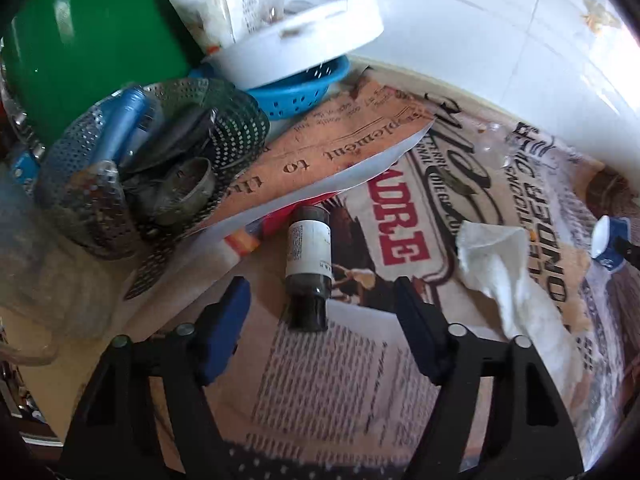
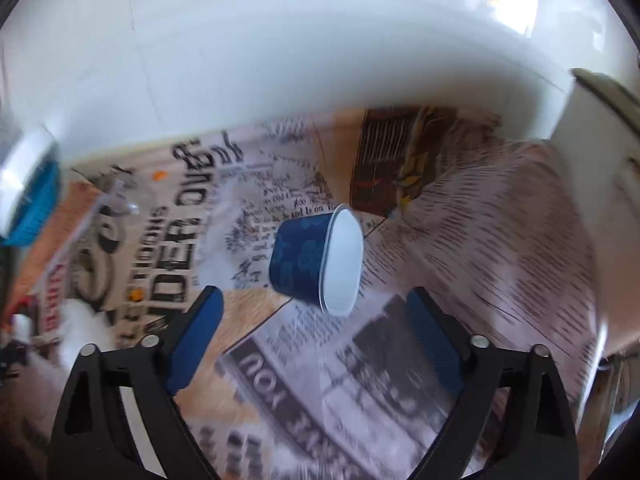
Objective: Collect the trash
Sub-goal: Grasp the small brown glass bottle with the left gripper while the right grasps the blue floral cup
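Newsprint-pattern cloth [image 1: 360,392] covers the table, w/ white tiled wall [image 1: 480,40] right behind its far edge. Clutter sits at the far-left corner: green bowl [image 1: 92,48], blue colander [image 1: 296,92] w/ a white lid [image 1: 304,36] tilted on it, and a perforated metal steamer basket [image 1: 160,152] full of bits.

Step in hand, as I read it: approach for two pickups at once, nothing gripped yet.

Left gripper [image 1: 320,308] is parted, pads clear of everything. Small dark bottle [image 1: 310,264] w/ white label lies on its side mid-table, cap end pointing at the gap between the fingers, just ahead of the tips. Crumpled white tissue [image 1: 508,276] lies beside it, toward the right edge.

Right gripper [image 2: 316,320] is likewise parted and empty. Blue paper cup [image 2: 316,260] lies tipped on its side nearer the far-right part of the table, white inside facing right, just beyond the fingertips.

Next move prob. calls for: push each gripper fwd + down so pads straddle bottle and cup, then close. The bottle lies along the fingers' line, so it could slide out endwise; the cup is thin, so squeeze lightly or it'll crush or roll. Right view is blurred, so exact gaps can't be told.
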The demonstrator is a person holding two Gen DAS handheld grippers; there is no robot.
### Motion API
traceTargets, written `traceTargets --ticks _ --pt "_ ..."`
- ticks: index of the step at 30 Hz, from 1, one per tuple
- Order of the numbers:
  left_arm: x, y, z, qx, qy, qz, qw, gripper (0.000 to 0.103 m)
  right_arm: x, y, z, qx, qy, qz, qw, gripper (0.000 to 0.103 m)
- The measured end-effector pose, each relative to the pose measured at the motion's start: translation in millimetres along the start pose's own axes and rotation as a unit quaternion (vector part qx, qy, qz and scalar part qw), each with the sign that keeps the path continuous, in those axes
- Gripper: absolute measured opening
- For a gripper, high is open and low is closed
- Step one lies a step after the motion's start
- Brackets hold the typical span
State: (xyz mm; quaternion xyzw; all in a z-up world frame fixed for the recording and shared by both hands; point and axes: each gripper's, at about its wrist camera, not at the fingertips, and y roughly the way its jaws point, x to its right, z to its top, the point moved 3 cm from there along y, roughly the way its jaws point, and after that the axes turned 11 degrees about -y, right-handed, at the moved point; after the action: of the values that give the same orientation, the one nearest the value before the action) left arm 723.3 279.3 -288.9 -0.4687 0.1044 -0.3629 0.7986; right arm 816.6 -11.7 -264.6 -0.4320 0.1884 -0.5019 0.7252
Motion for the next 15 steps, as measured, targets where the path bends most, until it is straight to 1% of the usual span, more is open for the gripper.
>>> traceTargets --ticks 2,3,4,5,6,7,8,9,10,11,12,15 --pt "0.5 10.7 0.1 -0.005 -0.001 0.006 1.0 0.065 -2.4 15.7 -0.3 -0.013 0.002 -0.006 1.0 0.074" --pt "1.0 15.4 0.3 -0.006 -0.001 0.007 1.0 0.061 -3.5 21.8 -2.0 -0.018 0.006 -0.008 1.0 0.071" --pt "1.2 19.5 0.6 -0.006 0.0 0.013 0.9999 0.06 -3.5 25.2 -3.5 -0.02 0.007 -0.009 1.0 0.066" --pt "0.9 23.1 1.0 -0.004 -0.001 0.02 0.9998 0.059 -3.9 27.8 -4.0 -0.02 0.008 -0.011 1.0 0.058" --pt "0.7 25.0 1.4 -0.003 -0.003 0.023 0.9997 0.057 -3.4 28.1 -5.9 -0.017 0.01 -0.01 1.0 0.053" --pt "0.0 27.1 2.1 -0.001 -0.006 0.023 0.9997 0.054 -2.7 28.4 -6.9 -0.016 0.013 -0.006 1.0 0.045" --pt "-0.9 28.8 2.5 0.001 -0.01 0.022 0.9997 0.052 -1.6 29.1 -7.3 -0.015 0.015 -0.002 1.0 0.041" --pt "-2.0 30.2 2.9 0.003 -0.013 0.022 0.9997 0.047 0.8 26.3 -8.8 -0.009 0.022 0.006 1.0 0.039" --pt "-2.6 31.5 3.2 0.005 -0.011 0.024 0.9996 0.04 2.8 24.3 -9.5 -0.005 0.026 0.012 1.0 0.031" --pt "-3.3 31.9 3.4 0.009 -0.007 0.028 0.9996 0.035 5.1 22.5 -10.1 -0.004 0.028 0.018 0.999 0.024" --pt "-2.8 31.9 3.7 0.011 -0.006 0.024 0.9996 0.028 6.9 20.2 -10.4 -0.003 0.032 0.025 0.999 0.025" --pt "-5.5 30.9 3.1 0.008 -0.014 0.014 0.9998 0.027 12.0 4.6 -13.8 0.005 0.04 0.033 0.999 0.025"
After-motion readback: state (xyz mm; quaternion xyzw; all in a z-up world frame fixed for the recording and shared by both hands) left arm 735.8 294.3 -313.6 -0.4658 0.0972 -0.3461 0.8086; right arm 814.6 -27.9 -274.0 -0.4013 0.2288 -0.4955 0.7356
